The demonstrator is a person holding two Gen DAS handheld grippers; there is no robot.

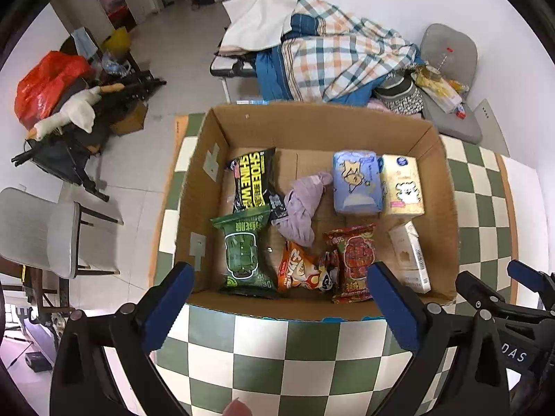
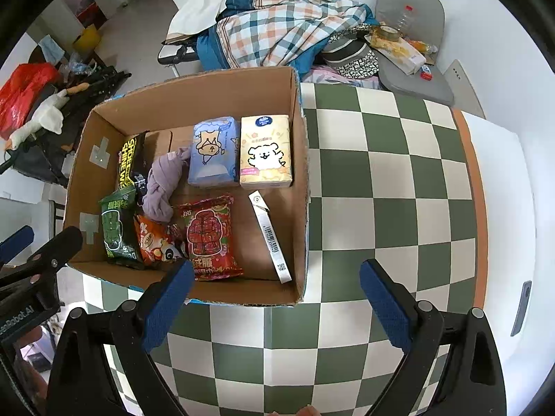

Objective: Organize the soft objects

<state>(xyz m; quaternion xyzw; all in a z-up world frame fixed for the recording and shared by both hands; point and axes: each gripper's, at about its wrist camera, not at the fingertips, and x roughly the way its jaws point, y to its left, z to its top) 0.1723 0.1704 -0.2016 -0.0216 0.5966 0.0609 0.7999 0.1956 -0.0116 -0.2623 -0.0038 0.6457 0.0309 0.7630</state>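
A cardboard box (image 1: 208, 187) (image 2: 298, 159) stands on the green-and-white checked table (image 1: 284, 364) (image 2: 381, 208). In it lie a black shoe-wipes pack (image 1: 251, 180), a green pack (image 1: 242, 253), an orange snack bag (image 1: 298, 270), a red pack (image 1: 355, 260) (image 2: 208, 239), a purple cloth (image 1: 303, 208) (image 2: 163, 183), a blue tissue pack (image 1: 357, 182) (image 2: 213, 150), a yellow tissue pack (image 1: 402, 185) (image 2: 265, 150) and a white carton (image 1: 409, 256) (image 2: 272, 237). My left gripper (image 1: 281, 291) is open and empty over the box's near edge. My right gripper (image 2: 277, 287) is open and empty at the box's near right corner.
Chairs piled with plaid bedding (image 1: 333, 59) (image 2: 277, 24) and a grey cushion (image 1: 451, 52) stand behind the table. A white chair (image 1: 45, 232) and floor clutter with a red bag (image 1: 45, 83) are at the left. The table's right part (image 2: 416, 173) is bare checks.
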